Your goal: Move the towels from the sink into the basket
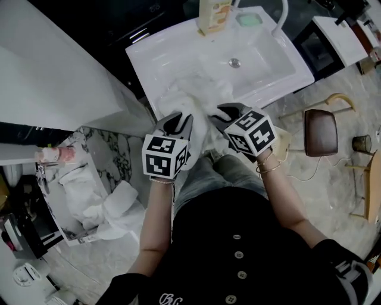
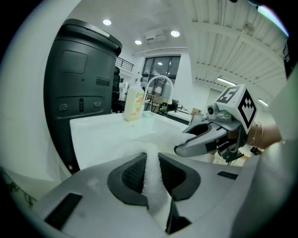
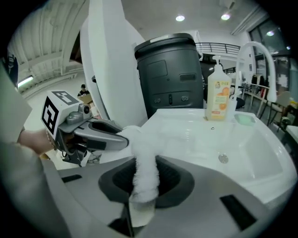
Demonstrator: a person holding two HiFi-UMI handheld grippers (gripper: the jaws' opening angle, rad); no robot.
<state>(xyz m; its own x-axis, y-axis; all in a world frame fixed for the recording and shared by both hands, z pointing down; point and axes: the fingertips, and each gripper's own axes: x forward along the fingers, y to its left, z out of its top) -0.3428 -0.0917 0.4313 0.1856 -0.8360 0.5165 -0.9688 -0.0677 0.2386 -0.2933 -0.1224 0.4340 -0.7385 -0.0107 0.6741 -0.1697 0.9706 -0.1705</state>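
Note:
A white towel (image 1: 199, 98) lies bunched over the near left corner of the white sink (image 1: 280, 53). Both grippers hold it at the sink's front rim. My left gripper (image 1: 179, 124) is shut on a strip of the towel (image 2: 151, 174), which runs up between its dark pads. My right gripper (image 1: 222, 113) is shut on another fold of the same towel (image 3: 143, 176). The two grippers are close together, tips almost facing. A basket (image 1: 55, 205) on the floor at the left holds white towels (image 1: 98, 202).
A soap bottle (image 1: 214, 15), a green soap bar (image 1: 249, 19) and a curved faucet (image 3: 253, 56) stand at the sink's back. A dark bin (image 3: 170, 74) stands behind the sink. A brown stool (image 1: 321, 131) is on the floor to the right.

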